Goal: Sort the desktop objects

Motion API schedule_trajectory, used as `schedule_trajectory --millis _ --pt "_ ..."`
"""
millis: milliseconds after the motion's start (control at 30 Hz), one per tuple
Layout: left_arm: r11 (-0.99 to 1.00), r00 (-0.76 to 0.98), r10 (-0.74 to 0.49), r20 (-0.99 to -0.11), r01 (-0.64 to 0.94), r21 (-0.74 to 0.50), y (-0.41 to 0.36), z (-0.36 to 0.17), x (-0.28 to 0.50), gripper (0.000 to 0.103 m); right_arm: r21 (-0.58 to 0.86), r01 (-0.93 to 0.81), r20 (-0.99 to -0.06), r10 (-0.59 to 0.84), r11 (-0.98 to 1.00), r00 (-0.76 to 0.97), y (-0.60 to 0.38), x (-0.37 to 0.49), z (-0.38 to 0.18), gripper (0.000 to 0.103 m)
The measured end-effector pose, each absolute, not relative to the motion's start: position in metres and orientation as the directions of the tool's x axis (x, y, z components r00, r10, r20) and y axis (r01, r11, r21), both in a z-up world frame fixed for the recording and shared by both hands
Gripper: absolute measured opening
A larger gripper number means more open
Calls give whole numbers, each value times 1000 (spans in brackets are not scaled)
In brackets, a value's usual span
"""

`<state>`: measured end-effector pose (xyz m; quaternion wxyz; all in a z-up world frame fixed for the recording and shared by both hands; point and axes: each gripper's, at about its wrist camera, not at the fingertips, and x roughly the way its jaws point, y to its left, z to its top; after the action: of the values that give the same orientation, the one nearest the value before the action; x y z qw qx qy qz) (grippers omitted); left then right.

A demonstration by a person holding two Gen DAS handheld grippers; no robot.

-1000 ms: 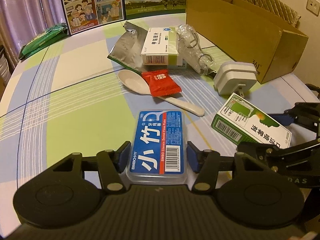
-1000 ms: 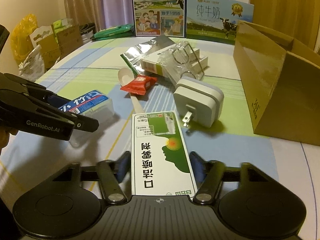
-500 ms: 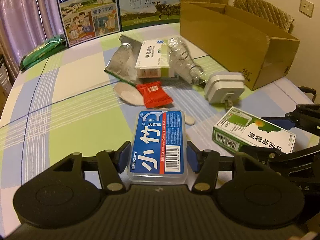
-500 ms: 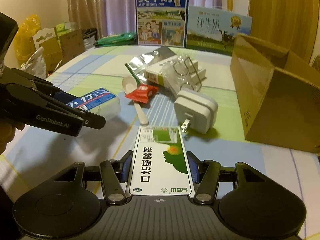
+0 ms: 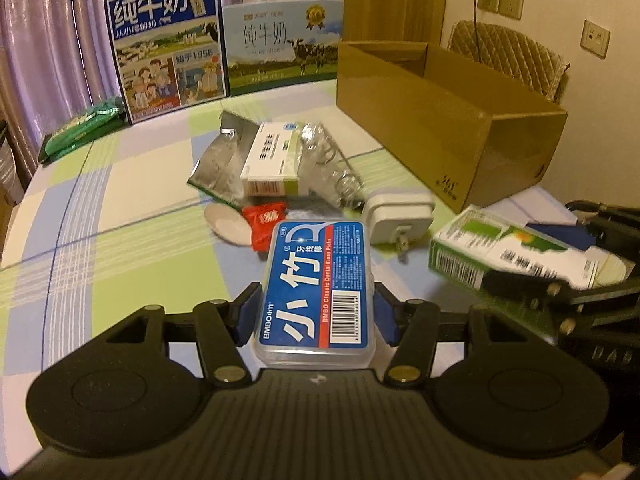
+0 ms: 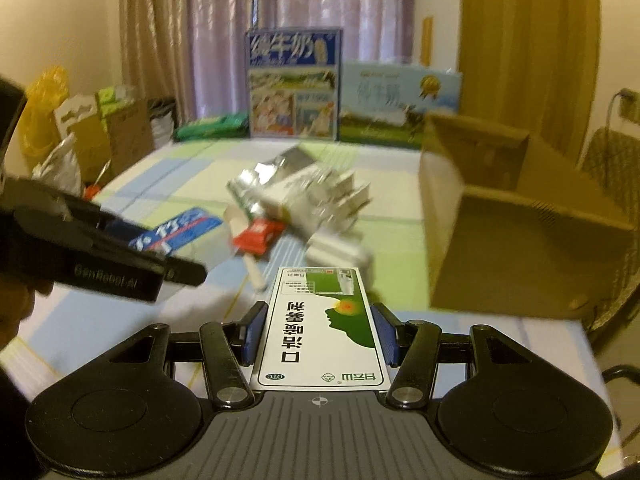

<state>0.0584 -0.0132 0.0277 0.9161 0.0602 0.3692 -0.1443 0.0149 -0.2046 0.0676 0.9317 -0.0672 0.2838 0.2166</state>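
With the left gripper (image 5: 316, 316) clamped on the floss box (image 5: 318, 288) and the right gripper (image 6: 319, 334) clamped on the medicine box (image 6: 322, 328), both clear of the table, the cardboard box (image 5: 448, 136) ahead-right looks empty while the pile (image 5: 276, 160) ahead remains unsorted.

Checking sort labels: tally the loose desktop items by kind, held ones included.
Boxes: 3 (floss box, green medicine box, white medicine box)
Bags: 2 (foil, clear)
Spoon: 1
Red sachet: 1
Charger: 1
Total: 8
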Motion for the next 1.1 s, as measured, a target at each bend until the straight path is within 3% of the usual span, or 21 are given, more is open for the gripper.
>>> schedule_trajectory --millis 467,1100 --pt "920 740 -312 -596 392 6 -107 116 105 53 -37 -270 -397 234 962 887 -291 78 158 53" --pt "868 667 -396 -631 496 -21 -218 89 215 53 25 -191 -479 180 981 859 -369 208 131 53"
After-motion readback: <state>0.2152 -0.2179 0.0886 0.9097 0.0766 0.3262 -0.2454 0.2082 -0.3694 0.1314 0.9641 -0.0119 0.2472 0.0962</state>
